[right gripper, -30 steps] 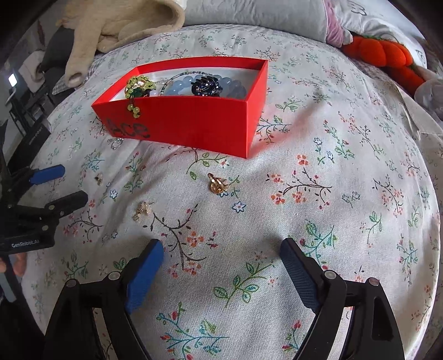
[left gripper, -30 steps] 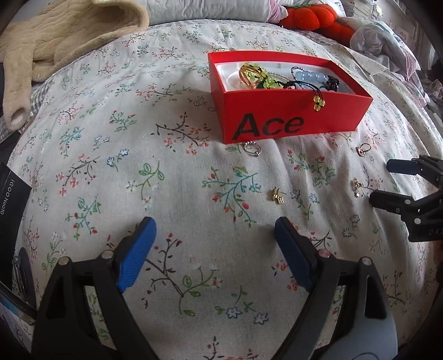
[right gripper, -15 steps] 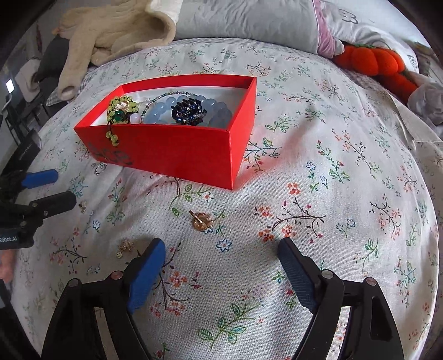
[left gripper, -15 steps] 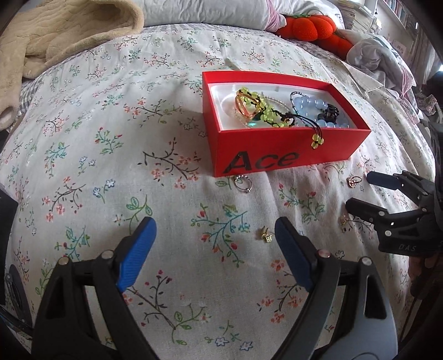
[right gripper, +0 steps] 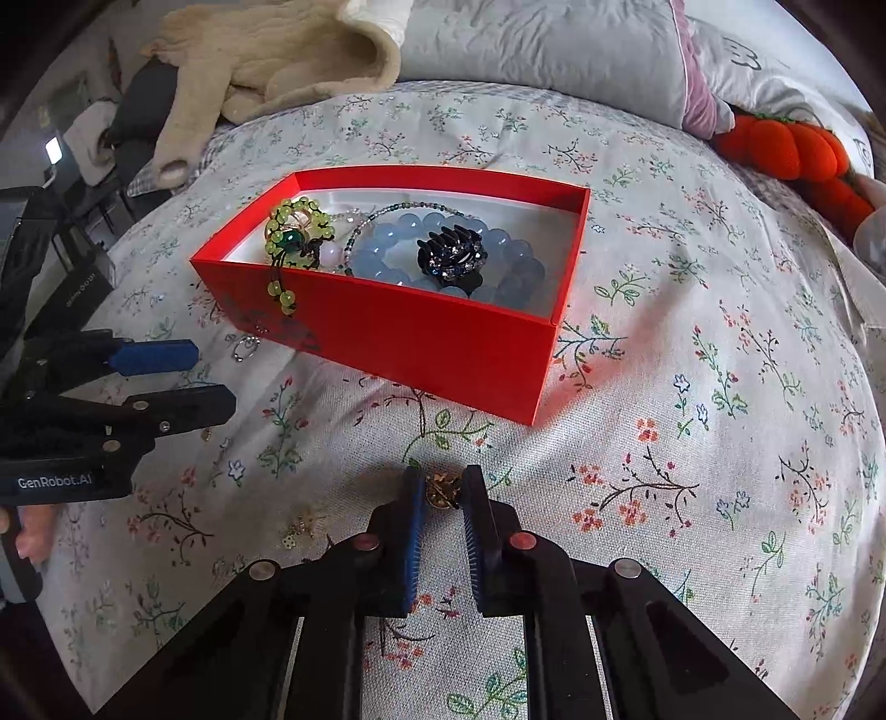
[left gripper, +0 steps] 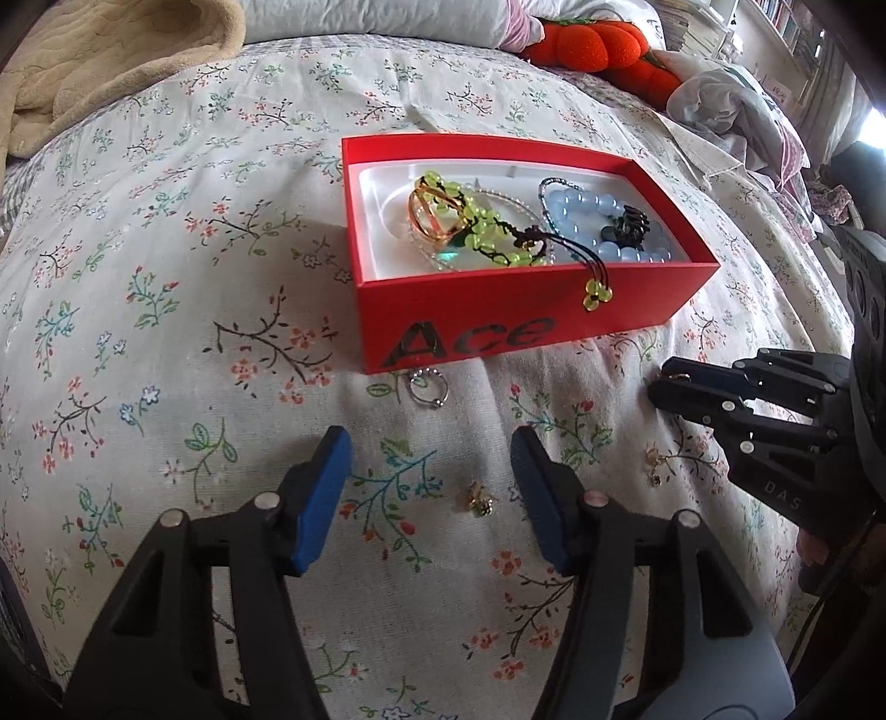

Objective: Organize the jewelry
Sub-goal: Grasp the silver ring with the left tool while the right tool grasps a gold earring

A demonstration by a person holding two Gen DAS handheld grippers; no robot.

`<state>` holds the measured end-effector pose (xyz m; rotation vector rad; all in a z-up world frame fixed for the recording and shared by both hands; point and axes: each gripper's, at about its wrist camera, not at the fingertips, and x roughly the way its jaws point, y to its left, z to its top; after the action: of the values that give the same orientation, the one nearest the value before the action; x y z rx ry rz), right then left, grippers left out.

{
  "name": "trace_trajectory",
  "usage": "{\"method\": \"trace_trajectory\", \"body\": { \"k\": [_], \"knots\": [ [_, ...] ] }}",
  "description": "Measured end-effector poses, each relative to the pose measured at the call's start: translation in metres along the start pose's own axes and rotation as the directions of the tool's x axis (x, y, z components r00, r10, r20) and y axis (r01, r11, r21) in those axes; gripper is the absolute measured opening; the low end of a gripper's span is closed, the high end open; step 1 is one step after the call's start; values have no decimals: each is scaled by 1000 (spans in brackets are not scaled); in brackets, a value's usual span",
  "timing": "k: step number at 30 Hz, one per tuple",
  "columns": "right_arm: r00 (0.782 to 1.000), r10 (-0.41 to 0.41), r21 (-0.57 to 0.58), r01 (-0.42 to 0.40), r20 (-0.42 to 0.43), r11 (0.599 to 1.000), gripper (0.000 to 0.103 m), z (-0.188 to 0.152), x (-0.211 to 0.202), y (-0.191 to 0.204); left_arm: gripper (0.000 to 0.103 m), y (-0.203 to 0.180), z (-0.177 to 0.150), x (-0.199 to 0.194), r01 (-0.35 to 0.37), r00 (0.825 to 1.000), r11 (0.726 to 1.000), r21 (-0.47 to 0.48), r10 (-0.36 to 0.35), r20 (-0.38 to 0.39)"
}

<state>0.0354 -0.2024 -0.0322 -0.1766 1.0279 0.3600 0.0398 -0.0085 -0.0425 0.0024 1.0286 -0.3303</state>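
A red box (left gripper: 531, 310) (right gripper: 421, 343) on the floral bedspread holds a blue bead bracelet (right gripper: 498, 249), a green bead bracelet (left gripper: 476, 221) and a dark hair clip (right gripper: 451, 252). My right gripper (right gripper: 443, 498) (left gripper: 667, 387) has its jaws nearly closed around a small gold earring (right gripper: 443, 487) lying on the bedspread in front of the box. My left gripper (left gripper: 429, 482) (right gripper: 205, 376) is open and empty above the spread. A silver ring (left gripper: 426, 390), a gold stud (left gripper: 479, 501) and another gold piece (left gripper: 656, 468) lie loose near it.
A beige blanket (right gripper: 266, 72) and grey pillow (right gripper: 554, 50) lie at the back. An orange plush (right gripper: 792, 149) sits at the back right. Crumpled clothes (left gripper: 736, 116) lie at the right. A dark box (right gripper: 72, 293) is at the bed's left edge.
My right gripper moved forward over the gold earring and closed most of the way around it. My left gripper moved closer to the box and narrowed a little.
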Motion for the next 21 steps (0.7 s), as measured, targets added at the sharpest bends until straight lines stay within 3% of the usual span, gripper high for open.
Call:
{"method": "trace_trajectory", "body": {
  "k": [4,14,21],
  "knots": [
    [1000,-2,-1,2,0,1000,14,0,-2,0,44,0,3,2,18,1000,1000,-2,-18,-6],
    [1000,13,8,-13,0,1000,14,-3,-10,2,34,-5,8,13,-4,1000,1000,30,5,-15],
    [1000,10,26,-10,4,1000,14,-3,-13,-3,15,-5,11,17,-15,1000,999,39,16,-18]
  ]
}}
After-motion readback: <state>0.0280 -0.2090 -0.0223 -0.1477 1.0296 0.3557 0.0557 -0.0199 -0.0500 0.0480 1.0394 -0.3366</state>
